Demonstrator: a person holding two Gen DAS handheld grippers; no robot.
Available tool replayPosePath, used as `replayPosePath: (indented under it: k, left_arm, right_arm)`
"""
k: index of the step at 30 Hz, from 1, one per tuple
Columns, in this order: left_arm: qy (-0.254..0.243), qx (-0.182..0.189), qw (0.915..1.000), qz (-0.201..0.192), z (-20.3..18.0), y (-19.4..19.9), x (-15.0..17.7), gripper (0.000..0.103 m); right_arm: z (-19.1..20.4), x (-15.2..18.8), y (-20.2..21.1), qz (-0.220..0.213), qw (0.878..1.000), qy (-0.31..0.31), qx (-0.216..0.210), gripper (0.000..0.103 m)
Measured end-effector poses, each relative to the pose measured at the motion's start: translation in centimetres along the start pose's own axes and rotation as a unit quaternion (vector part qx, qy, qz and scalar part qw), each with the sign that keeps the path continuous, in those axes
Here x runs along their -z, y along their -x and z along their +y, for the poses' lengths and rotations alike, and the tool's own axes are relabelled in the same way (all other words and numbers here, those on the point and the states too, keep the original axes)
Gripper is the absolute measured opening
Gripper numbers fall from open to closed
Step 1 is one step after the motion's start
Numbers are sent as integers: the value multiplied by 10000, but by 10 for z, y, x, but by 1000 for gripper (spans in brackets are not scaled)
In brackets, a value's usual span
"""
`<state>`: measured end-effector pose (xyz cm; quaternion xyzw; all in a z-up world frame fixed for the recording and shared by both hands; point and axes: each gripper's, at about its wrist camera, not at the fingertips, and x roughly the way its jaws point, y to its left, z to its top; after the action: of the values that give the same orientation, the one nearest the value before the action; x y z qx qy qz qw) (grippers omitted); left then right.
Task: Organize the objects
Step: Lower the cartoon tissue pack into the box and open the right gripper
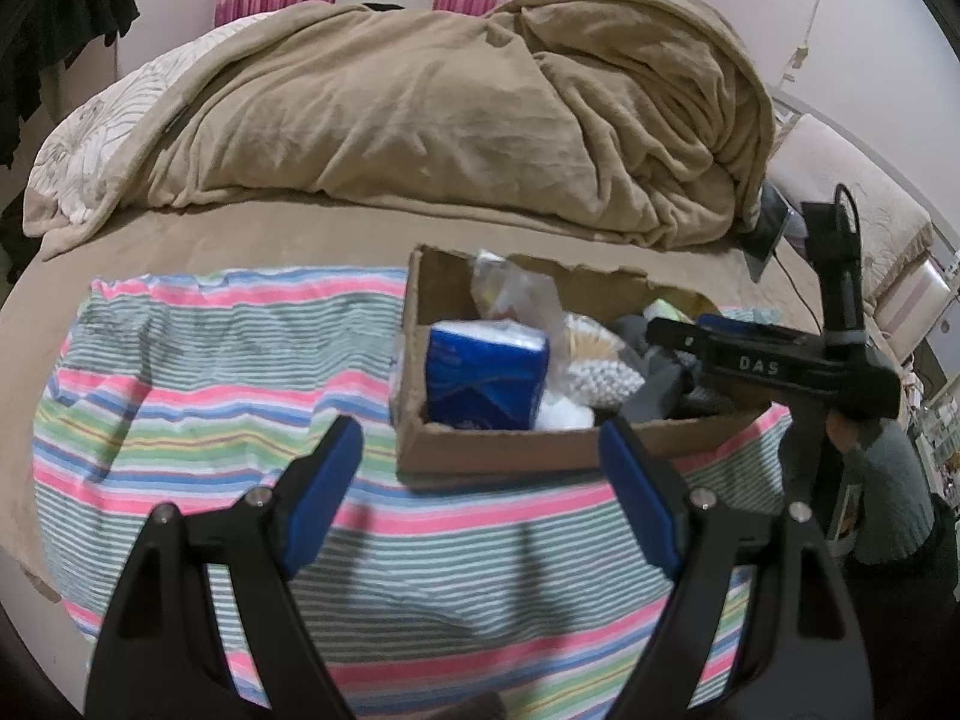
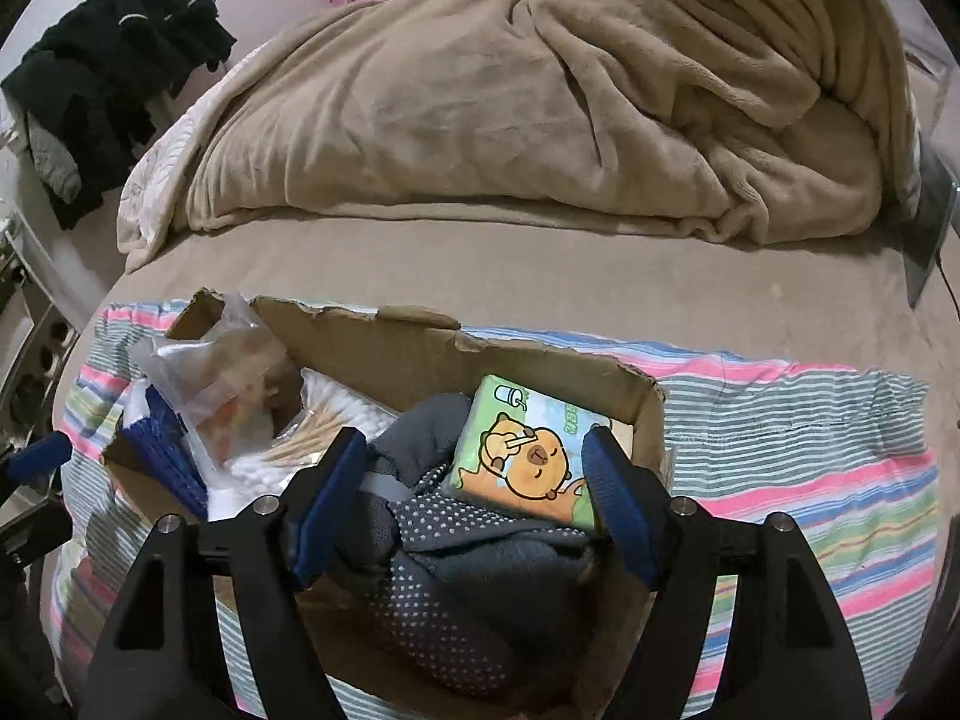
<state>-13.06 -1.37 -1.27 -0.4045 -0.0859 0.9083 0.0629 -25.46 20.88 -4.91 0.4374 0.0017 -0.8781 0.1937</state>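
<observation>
- Left wrist view: the left gripper is spread wide with nothing between its blue pads, hanging over the striped cloth just short of the cardboard box.
- The box sits on that cloth on the bed. It's a low tray with ragged, torn edges. At its near-left corner stands a glossy blue tissue pack, with a crinkly clear plastic bag behind it and a bag of cotton swabs beside it.
- The right gripper reaches into the box from the right; from here I can't tell how open it is.
- Behind everything there's a rumpled, fuzzy tan blanket.
- Right wrist view: the right gripper is opened wide, gripping nothing, and sits low over the box's right end.
- Between its fingers lie grey knit socks with white grip dots and a soft green tissue pack with a cartoon capybara, which rests partly on the socks.
</observation>
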Motion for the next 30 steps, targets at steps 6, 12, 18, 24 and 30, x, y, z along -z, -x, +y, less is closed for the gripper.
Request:
replayPosePath:
  k: [6, 12, 18, 24, 30]
  left_arm:
    - [-25, 27, 10000, -63, -5, 13, 1, 82]
    - [-81, 30, 9998, -163, -14, 33, 7, 83]
    - [-11, -16, 9998, -195, -18, 50, 20, 82]
    - [-73, -32, 9998, -190, -26, 68, 38, 82]
    - [46, -185, 9995, -261, -20, 91, 55, 83]
  right_arm:
    - [6, 6, 24, -190, 9998, 19, 76, 77]
    - [16, 19, 54, -303, 9994, 57, 146, 77]
    - [28, 36, 85, -381, 9990, 161, 157, 77]
    - [41, 55, 114, -445, 9988, 177, 122, 77]
    - [52, 78, 134, -423, 9988, 230, 61, 77]
